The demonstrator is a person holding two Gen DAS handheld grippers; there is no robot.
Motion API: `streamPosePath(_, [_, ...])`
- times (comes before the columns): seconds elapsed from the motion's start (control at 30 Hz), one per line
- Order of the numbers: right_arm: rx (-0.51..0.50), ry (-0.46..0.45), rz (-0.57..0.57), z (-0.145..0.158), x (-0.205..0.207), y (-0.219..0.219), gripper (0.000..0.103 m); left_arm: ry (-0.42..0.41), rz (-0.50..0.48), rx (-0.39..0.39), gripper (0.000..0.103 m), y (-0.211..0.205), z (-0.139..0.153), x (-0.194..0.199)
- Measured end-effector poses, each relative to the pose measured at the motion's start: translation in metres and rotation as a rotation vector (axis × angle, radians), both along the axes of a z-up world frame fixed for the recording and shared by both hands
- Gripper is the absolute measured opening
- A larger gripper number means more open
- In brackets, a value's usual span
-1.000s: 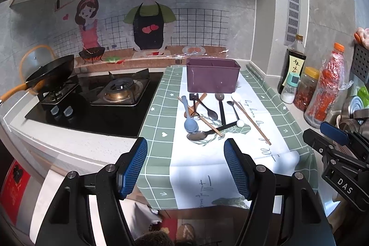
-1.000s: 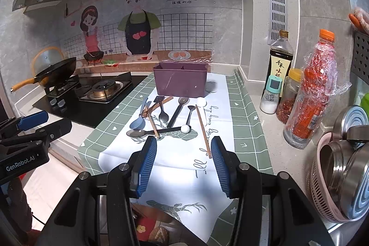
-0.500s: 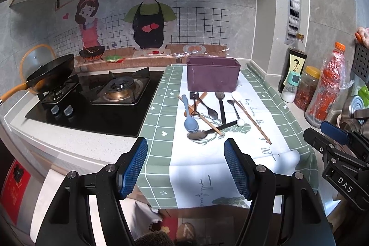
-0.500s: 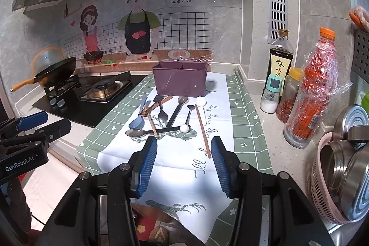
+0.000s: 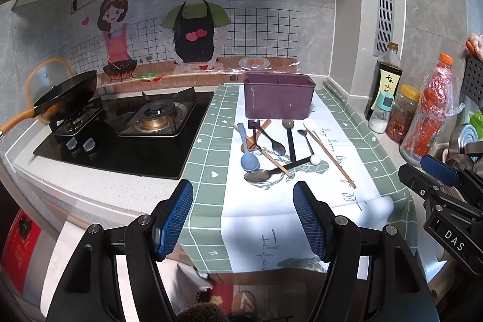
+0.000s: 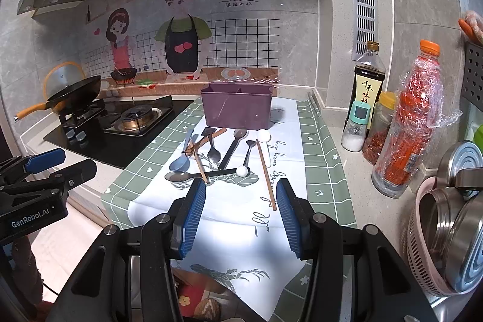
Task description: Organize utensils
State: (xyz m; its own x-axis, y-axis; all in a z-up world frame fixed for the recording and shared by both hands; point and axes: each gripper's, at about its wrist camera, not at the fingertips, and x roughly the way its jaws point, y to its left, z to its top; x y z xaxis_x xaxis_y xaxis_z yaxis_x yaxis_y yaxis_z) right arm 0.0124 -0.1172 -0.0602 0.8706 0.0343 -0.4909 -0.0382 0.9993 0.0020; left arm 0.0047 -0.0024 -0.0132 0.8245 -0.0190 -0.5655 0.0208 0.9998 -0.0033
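A purple utensil box (image 5: 278, 95) stands at the back of the white and green mat (image 5: 302, 210); it also shows in the right wrist view (image 6: 237, 104). In front of it lies a loose pile: a blue spoon (image 5: 249, 159), a metal spoon (image 5: 258, 175), dark spoons (image 6: 232, 146), a white spoon (image 5: 311, 125), wooden chopsticks (image 6: 266, 174). My left gripper (image 5: 243, 219) is open and empty, near the counter's front edge. My right gripper (image 6: 241, 218) is open and empty, just short of the pile.
A gas hob (image 5: 145, 122) with a black pan (image 5: 65, 94) is to the left. Sauce bottle (image 6: 366, 86), salt shaker (image 6: 356, 129), spice jar (image 6: 379, 125) and a wrapped plastic bottle (image 6: 413, 122) stand at the right. A pink basket of steel bowls (image 6: 446, 237) is at the far right.
Both grippers have crept slightly forward toward the utensils. Nothing on the mat has moved.
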Motion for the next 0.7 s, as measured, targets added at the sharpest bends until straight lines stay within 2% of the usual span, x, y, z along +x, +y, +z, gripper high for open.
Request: streamPosePath(0.7, [-0.001,0.007,-0.004,-0.0002,0.0068,-0.0022,0.046,0.015,0.002,-0.004,0.069,-0.0007,-0.0085,0.005])
